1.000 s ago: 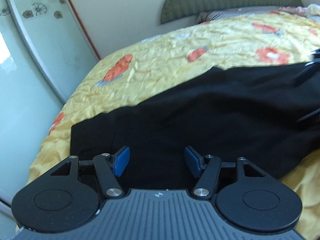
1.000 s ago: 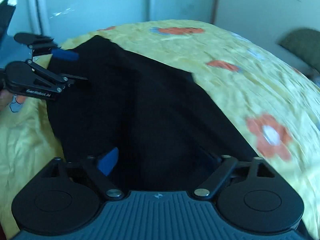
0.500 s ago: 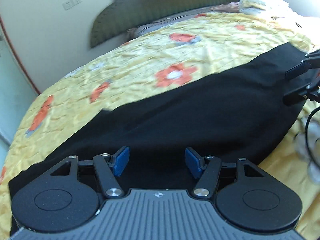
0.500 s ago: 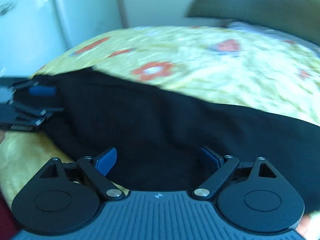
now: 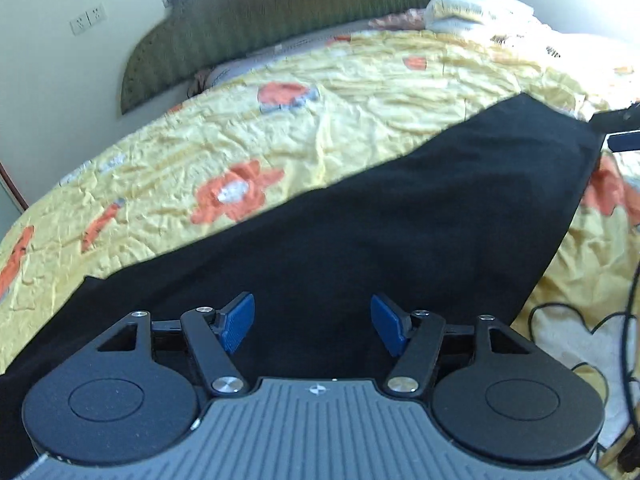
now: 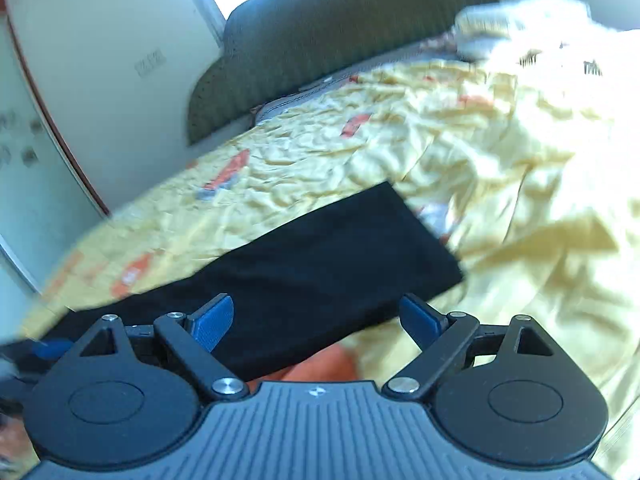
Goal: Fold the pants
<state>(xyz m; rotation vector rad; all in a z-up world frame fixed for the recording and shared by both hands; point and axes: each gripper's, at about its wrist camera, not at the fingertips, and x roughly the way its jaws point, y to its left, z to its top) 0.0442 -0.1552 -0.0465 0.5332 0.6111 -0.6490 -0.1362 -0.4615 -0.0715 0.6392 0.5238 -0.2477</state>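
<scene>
Looking along the left gripper (image 5: 312, 322), we see its blue pads spread apart with nothing between them, poised above the black pants (image 5: 380, 232). The pants lie flat on the bed's yellow bedspread (image 5: 320, 120), a long dark band running from the lower left up to the right — matte, smooth, nearly without wrinkles, its far edge straight against the orange-flowered cloth. At the band's far right end we see part of the right gripper (image 5: 618, 128), just beside the fabric's corner; we cannot tell from here whether it touches. A green headboard (image 5: 280, 20) stands behind the bed, and black cables (image 5: 560, 320) trail over the bedspread at the right.

From the right wrist view, somewhat blurred, the right gripper (image 6: 316, 320) also has its pads apart, holding nothing. The pants (image 6: 320, 272) stretch across the bedspread (image 6: 500, 160) from the left edge to a squared-off end at centre right — flat and even. The left gripper (image 6: 48, 346) shows faintly at the far left.
</scene>
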